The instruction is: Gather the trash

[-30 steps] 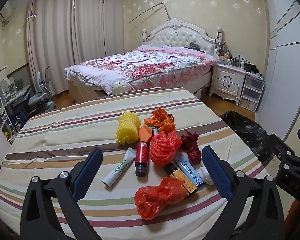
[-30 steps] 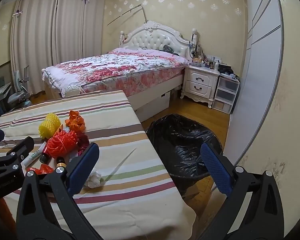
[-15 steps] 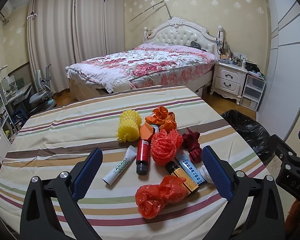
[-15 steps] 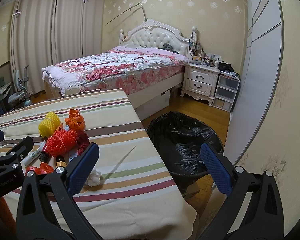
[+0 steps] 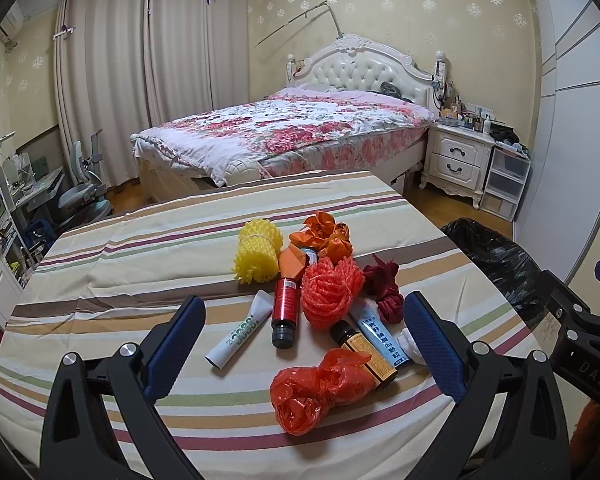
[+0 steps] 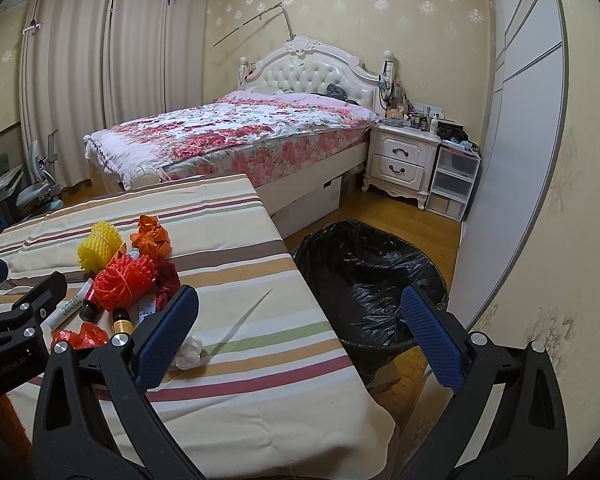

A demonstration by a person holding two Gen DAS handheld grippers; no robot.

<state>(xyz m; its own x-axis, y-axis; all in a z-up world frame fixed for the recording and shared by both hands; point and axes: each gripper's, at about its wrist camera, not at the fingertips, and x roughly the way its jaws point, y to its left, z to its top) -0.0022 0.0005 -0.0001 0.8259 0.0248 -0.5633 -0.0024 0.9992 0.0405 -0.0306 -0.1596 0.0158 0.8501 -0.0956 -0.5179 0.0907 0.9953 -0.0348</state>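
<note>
Trash lies heaped on the striped table [image 5: 140, 248]: a yellow foam net [image 5: 258, 256], an orange crumple [image 5: 326, 234], an orange-red foam net [image 5: 330, 296], a dark red crumple [image 5: 384, 288], a red bottle [image 5: 286, 308], a white tube [image 5: 240, 334], an amber bottle [image 5: 364, 354], a blue-white tube [image 5: 382, 338], a white tissue [image 6: 188, 354] and a red plastic bag [image 5: 320, 386]. My left gripper [image 5: 304, 304] hovers open above the near side of the heap. My right gripper [image 6: 300, 296] is open and empty over the table's right edge, facing the black-lined bin [image 6: 372, 276].
The bin stands on the wooden floor just right of the table. Behind are a bed [image 5: 284, 132], a white nightstand [image 6: 404, 160] and plastic drawers [image 6: 454, 184]. A wardrobe wall [image 6: 512, 160] runs along the right. A desk and chair [image 5: 80, 192] stand at the left.
Hardly anything: both views drift a little, and both grippers stay open and empty. The trash heap has not moved.
</note>
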